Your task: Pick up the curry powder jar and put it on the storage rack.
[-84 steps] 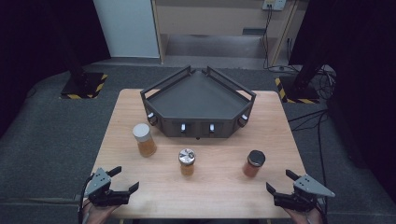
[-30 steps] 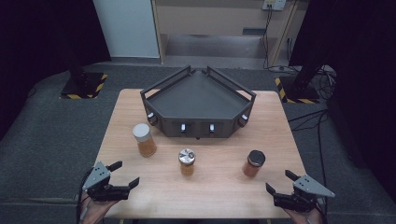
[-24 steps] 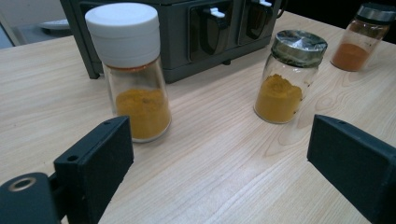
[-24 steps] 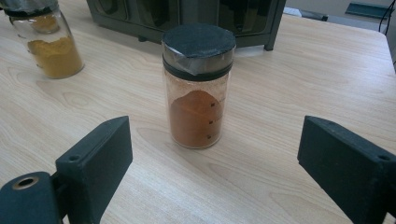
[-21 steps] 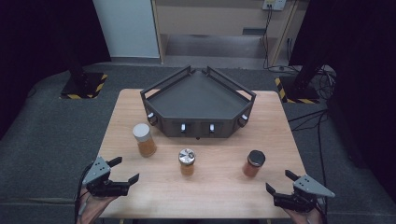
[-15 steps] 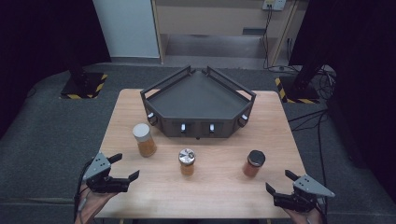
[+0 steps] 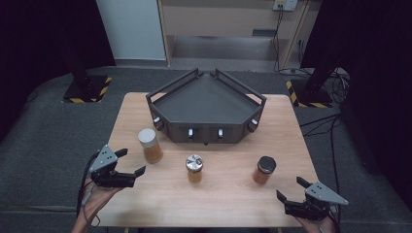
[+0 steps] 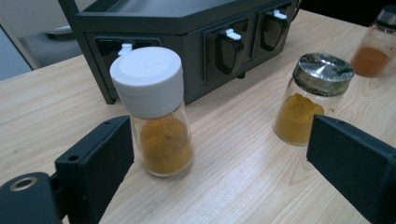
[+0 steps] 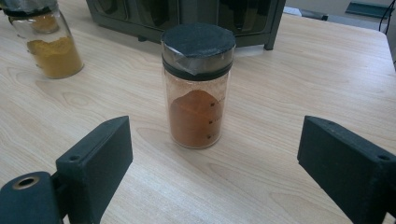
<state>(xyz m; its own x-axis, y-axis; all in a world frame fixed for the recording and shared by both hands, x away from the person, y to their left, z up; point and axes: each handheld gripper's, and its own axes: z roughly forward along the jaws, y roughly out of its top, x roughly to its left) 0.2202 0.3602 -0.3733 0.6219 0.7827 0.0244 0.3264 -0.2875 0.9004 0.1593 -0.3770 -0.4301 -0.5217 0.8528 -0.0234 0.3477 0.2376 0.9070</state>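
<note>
Gaping left tongs (image 7: 130, 162) hover beside white-capped jar (image 7: 150, 145) on table (image 7: 228, 194).

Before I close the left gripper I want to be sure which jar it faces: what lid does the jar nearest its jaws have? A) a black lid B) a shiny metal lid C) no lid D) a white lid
D: in the left gripper view the white-lidded jar stands just ahead of the open left gripper, close to one jaw; the metal-lidded jar stands farther off.
</note>
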